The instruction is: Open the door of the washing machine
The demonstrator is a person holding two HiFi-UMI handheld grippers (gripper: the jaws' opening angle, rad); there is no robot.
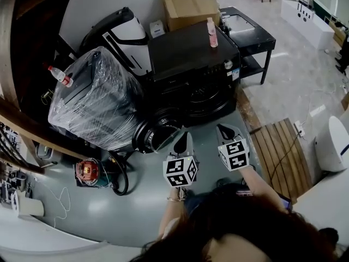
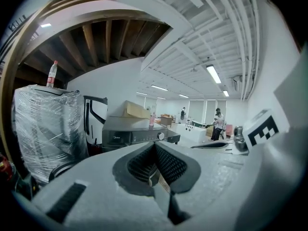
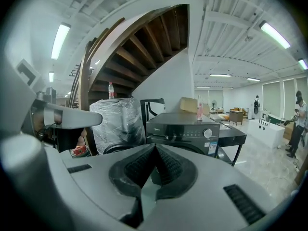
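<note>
Washing machine (image 1: 191, 59) at 12 o'clock; its round door (image 1: 155, 135) swung out; left tongs (image 1: 184, 143) and right tongs (image 1: 228, 131) both pinched together, empty.

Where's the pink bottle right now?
In the head view the pink bottle stands upright on top of the black washing machine, toward its right rear corner, close by the cardboard box.
</note>
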